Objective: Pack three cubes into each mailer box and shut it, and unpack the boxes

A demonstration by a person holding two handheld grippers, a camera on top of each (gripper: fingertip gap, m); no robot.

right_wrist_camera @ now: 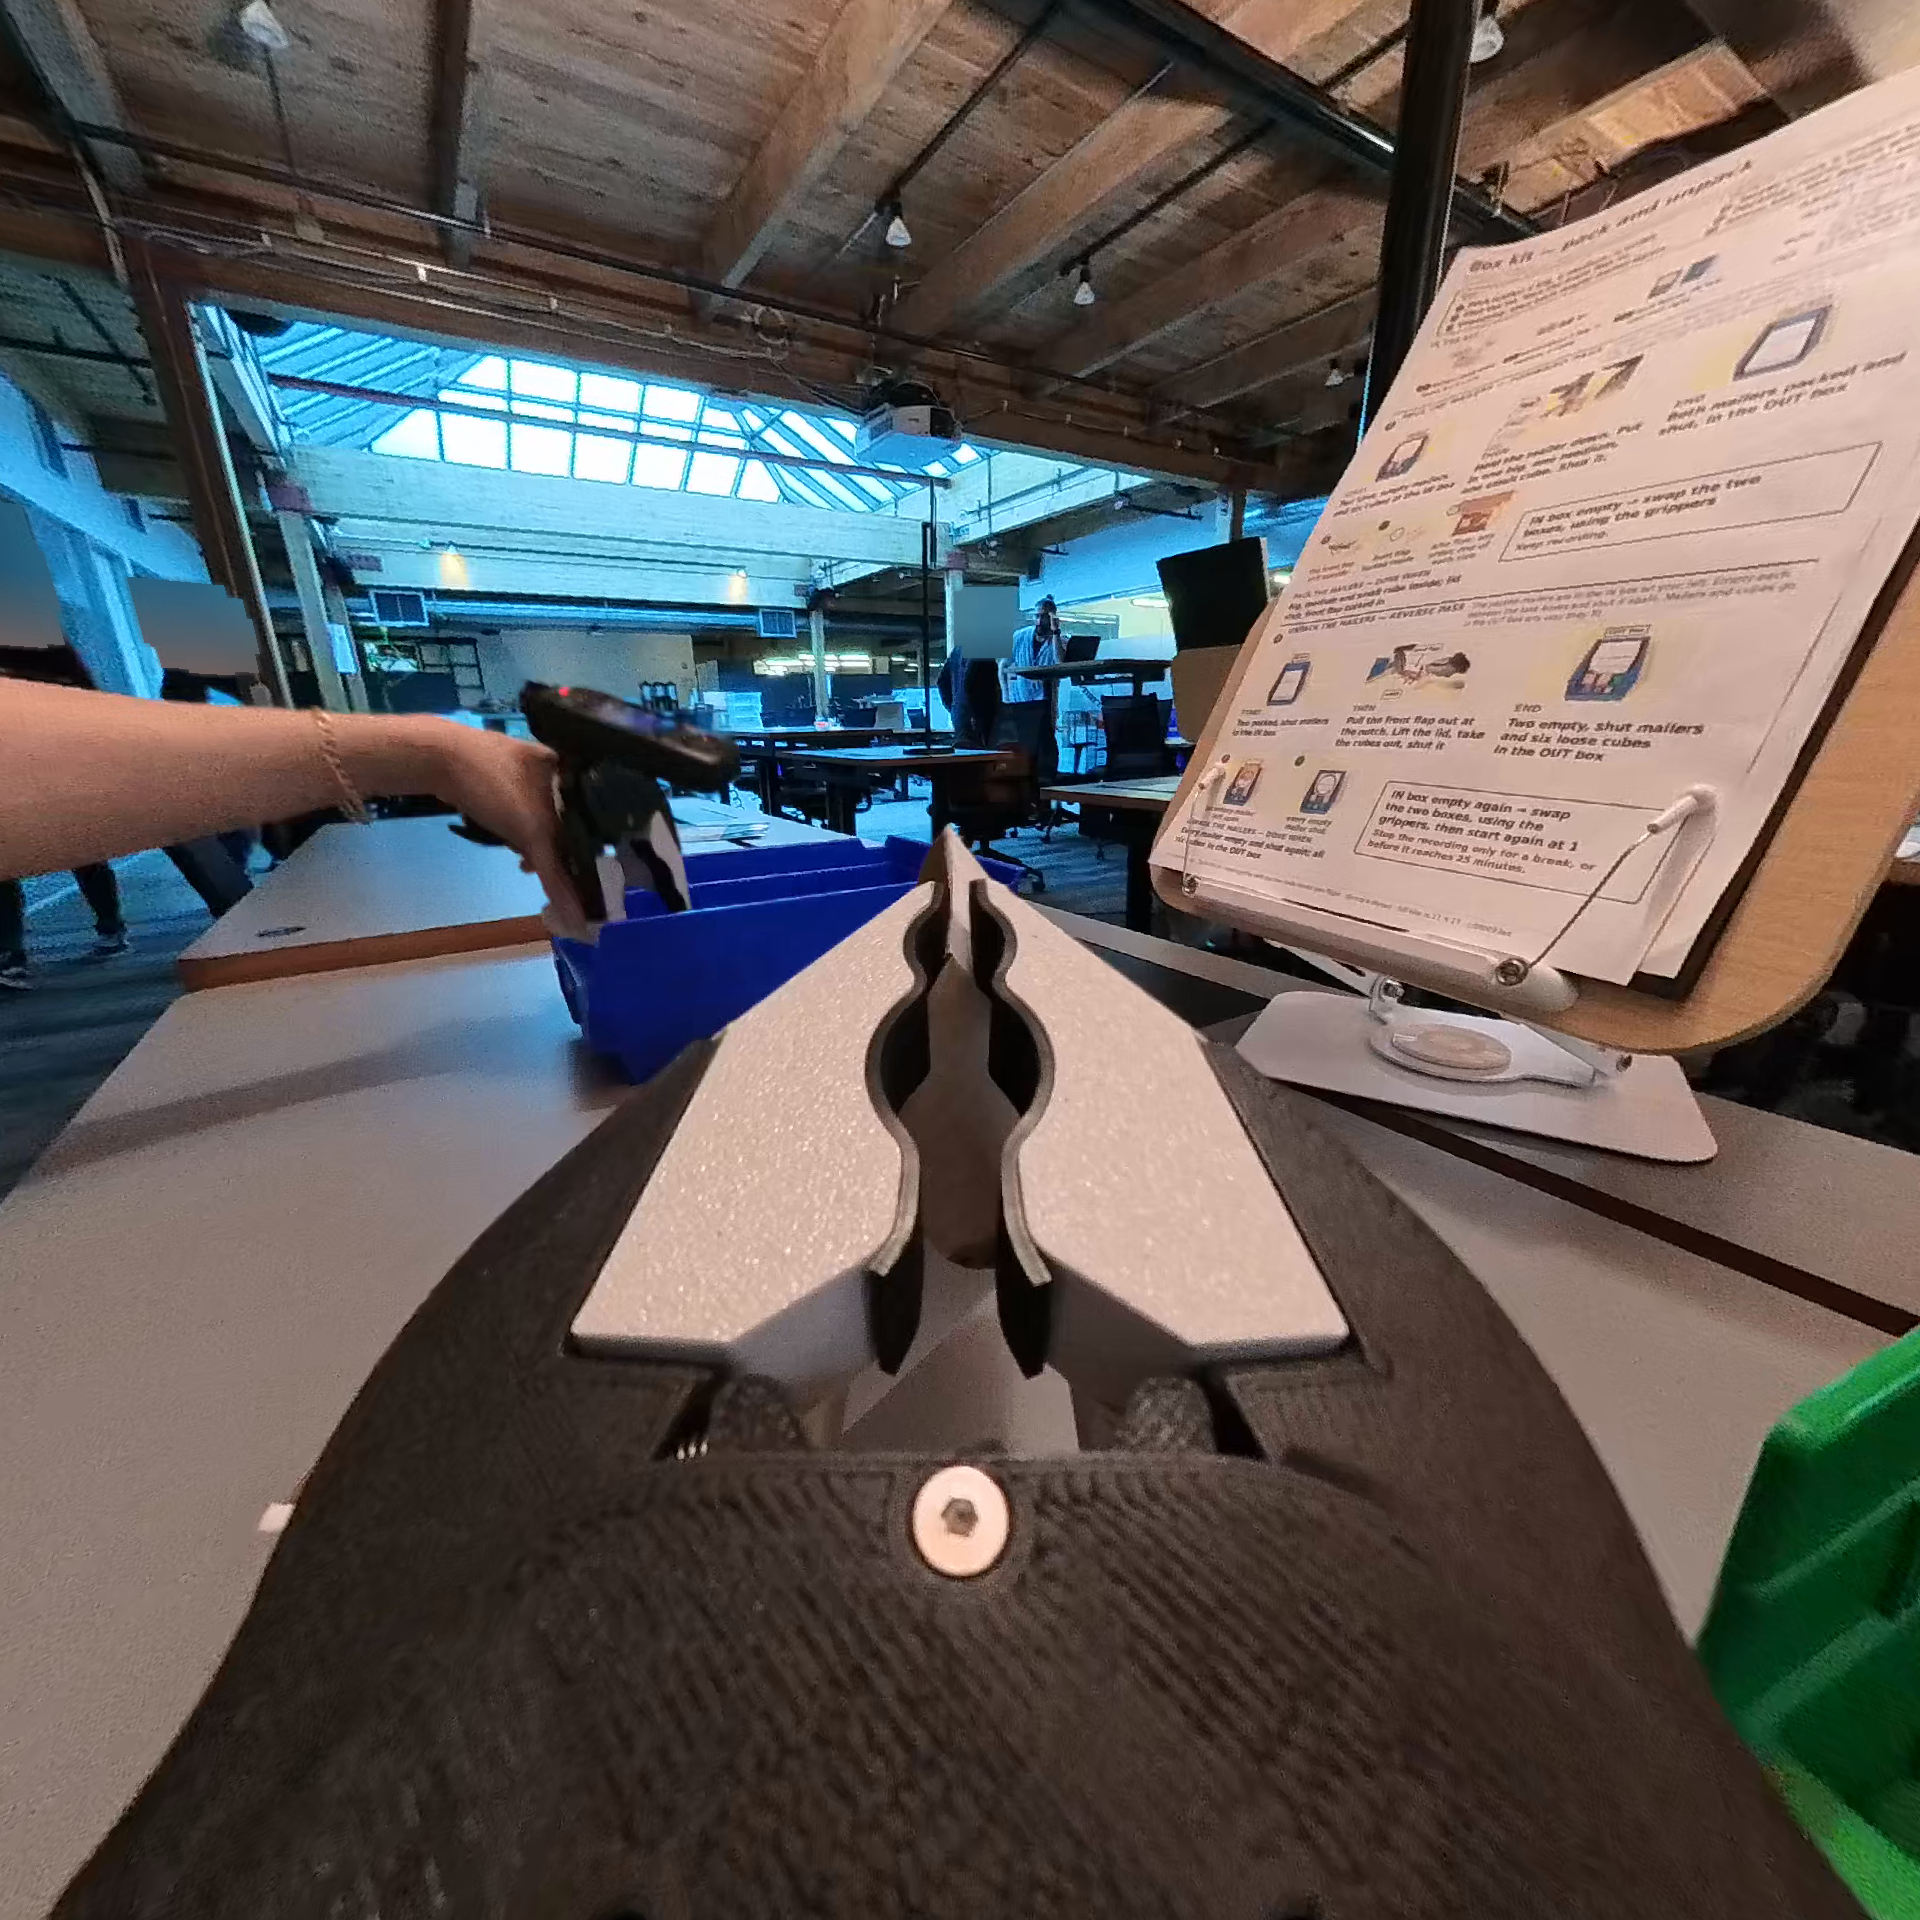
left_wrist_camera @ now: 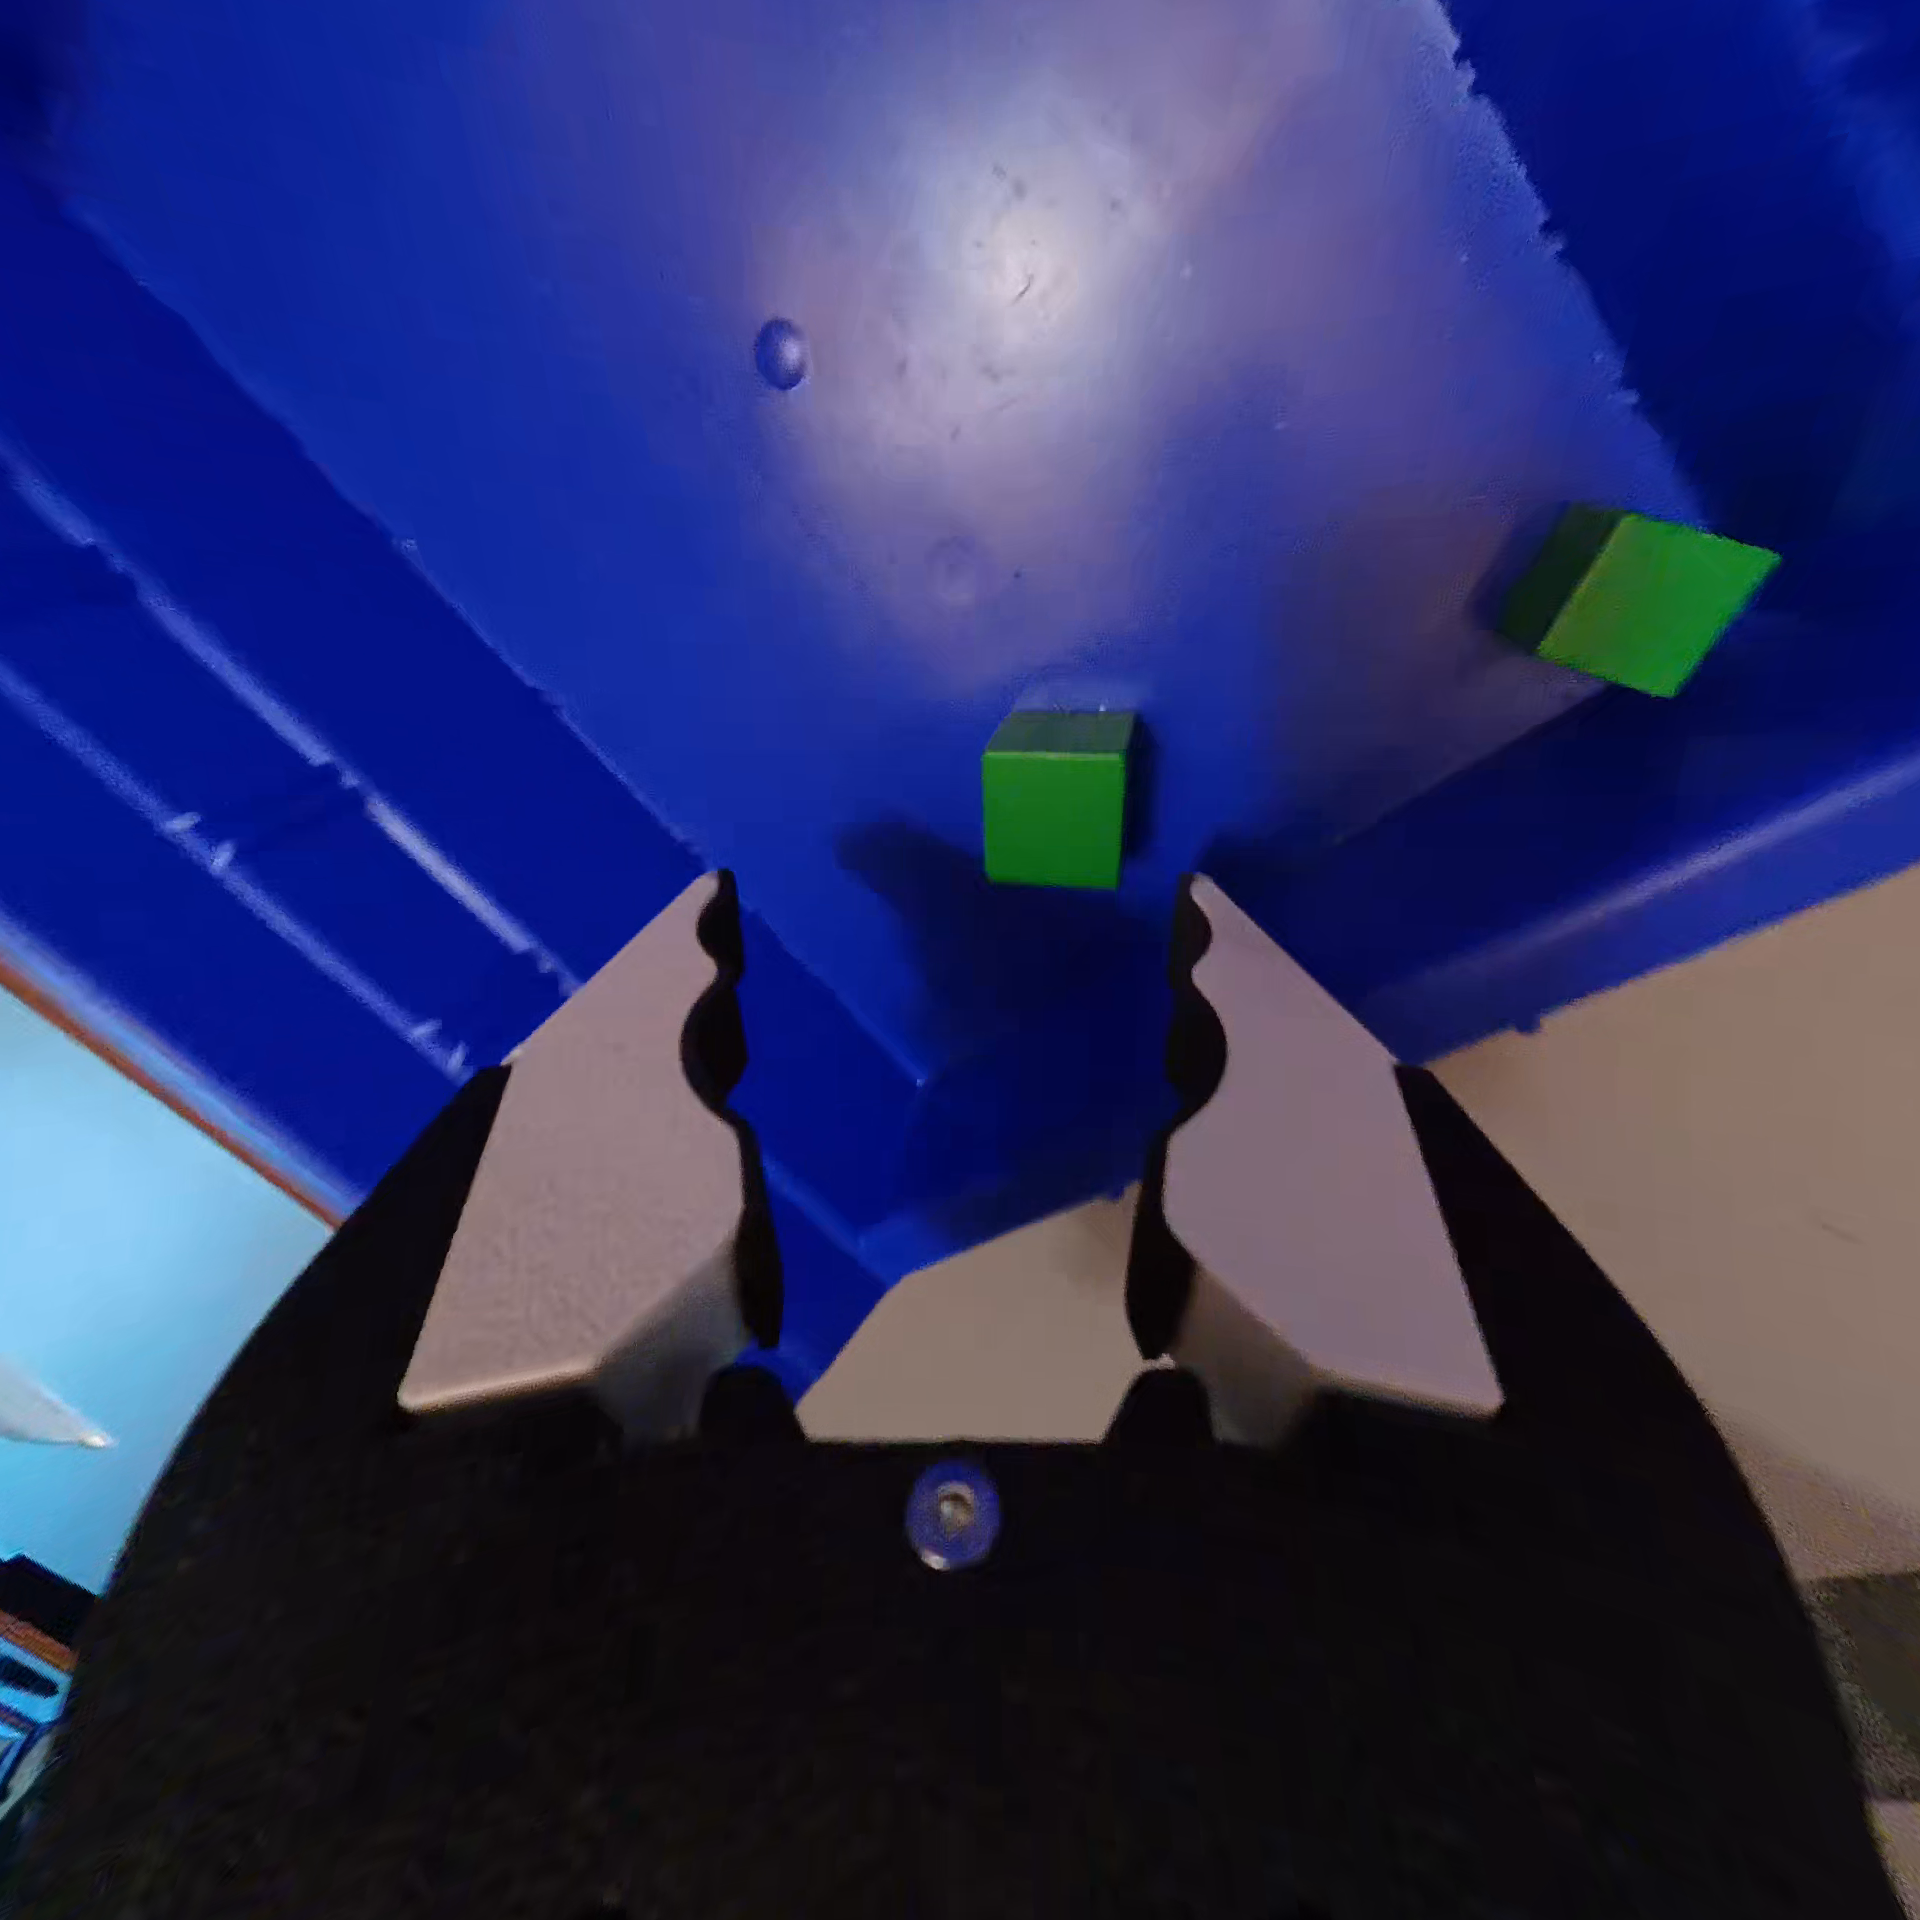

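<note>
My left gripper (left_wrist_camera: 956, 883) is spread over the blue bin (left_wrist_camera: 520, 623), two green cubes (left_wrist_camera: 1055, 800) inside. Right gripper (right_wrist_camera: 958, 862) pressed together above the grey bench (right_wrist_camera: 260, 1195); instruction sheet stand (right_wrist_camera: 1507, 1049) and green bin (right_wrist_camera: 1829, 1621) alongside.

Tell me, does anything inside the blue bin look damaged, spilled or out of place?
Nothing stands out. Two green cubes, one near the open left gripper and one farther right, rest apart on the blue bin floor, which shows only light scuffs.

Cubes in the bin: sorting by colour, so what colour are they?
Both cubes are green, clearest in the left wrist view.
</note>
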